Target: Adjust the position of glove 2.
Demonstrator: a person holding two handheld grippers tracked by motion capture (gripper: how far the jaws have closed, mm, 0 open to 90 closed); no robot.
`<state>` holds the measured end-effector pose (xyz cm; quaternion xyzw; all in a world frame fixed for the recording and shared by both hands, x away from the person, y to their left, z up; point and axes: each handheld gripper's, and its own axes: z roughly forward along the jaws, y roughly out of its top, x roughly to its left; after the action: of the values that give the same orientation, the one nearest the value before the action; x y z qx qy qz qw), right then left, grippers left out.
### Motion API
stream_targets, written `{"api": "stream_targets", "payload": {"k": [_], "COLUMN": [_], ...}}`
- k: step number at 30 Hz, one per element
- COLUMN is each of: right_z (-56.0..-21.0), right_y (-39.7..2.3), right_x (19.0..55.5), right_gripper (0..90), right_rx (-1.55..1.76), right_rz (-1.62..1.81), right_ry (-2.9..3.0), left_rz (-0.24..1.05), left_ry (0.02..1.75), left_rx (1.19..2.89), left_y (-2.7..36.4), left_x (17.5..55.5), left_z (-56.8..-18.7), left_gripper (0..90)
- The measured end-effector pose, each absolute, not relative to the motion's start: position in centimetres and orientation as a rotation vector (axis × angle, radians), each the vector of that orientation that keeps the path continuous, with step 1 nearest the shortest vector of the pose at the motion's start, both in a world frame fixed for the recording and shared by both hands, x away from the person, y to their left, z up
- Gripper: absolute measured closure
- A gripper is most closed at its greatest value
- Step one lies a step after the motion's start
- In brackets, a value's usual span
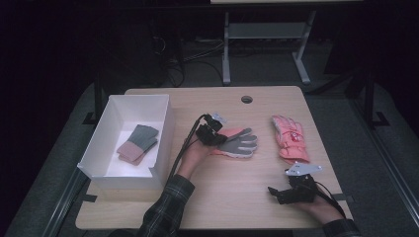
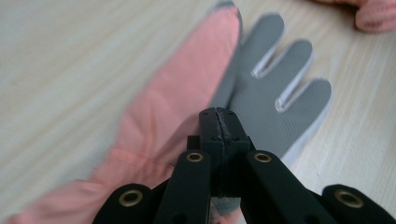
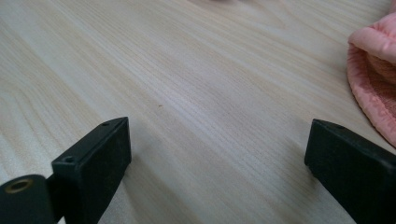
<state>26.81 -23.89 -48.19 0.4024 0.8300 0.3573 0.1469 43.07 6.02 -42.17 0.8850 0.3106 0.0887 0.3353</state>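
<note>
Looks like glove sorting into the box (image 1: pixel 163 106); one grey-and-pink pair (image 1: pixel 138 143) already lies inside, so I'd call it partly done. Left gripper (image 1: pixel 219 139) is at mid-table, jaws pinched tight on the grey glove (image 1: pixel 240 143) near its cuff; the left gripper view shows the jaws meeting with fabric under them, pink cuff side (image 2: pixel 168 107) to their left, grey fingers (image 2: pixel 280 93) spread beyond. Glove is flat on the table (image 1: pixel 237 197), not lifted yet. Right gripper (image 1: pixel 274 193) sits at the near right edge, jaws wide apart, nothing between them; bare wood in its own view, pink fabric at the right edge. Left to do: carry grey glove to the box, then the pink glove (image 1: pixel 290 138), lying apart to the right. Path to the box is clear; only its near wall to clear.
</note>
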Motion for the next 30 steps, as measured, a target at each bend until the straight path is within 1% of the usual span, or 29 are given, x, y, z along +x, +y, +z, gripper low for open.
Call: {"api": "stream_targets", "payload": {"k": [4, 6, 10, 14, 22, 30], "right_z": [-48.2, -48.2, -48.2, -48.2, -48.2, -48.2], "right_y": [-23.9, -23.9, -23.9, -23.9, -23.9, -23.9], "right_x": [26.8, 26.8, 26.8, 26.8, 26.8, 26.8], "right_gripper": [6.6, 6.6, 6.6, 6.6, 6.6, 6.6], "right_rx": [1.159, 1.159, 1.159, 1.158, 1.159, 1.158], "right_rz": [1.03, 1.03, 1.029, 1.029, 1.03, 1.028], "right_ry": [2.388, 2.388, 2.388, 2.388, 2.388, 2.389], "left_rz": [0.292, 0.295, 0.306, 0.299, 0.269, 0.237], "left_ry": [0.865, 0.893, 0.941, 0.986, 0.994, 0.945], "left_rx": [2.277, 2.262, 2.304, 2.335, 2.376, 2.426], "left_y": [6.8, 7.3, 7.7, 7.7, 7.9, 7.8], "left_x": [44.6, 45.6, 47.2, 47.6, 46.5, 44.1], "left_z": [-41.3, -41.3, -42.1, -43.0, -43.1, -43.0], "left_gripper": [89.7, 89.6, 89.6, 89.6, 89.6, 89.6]}}
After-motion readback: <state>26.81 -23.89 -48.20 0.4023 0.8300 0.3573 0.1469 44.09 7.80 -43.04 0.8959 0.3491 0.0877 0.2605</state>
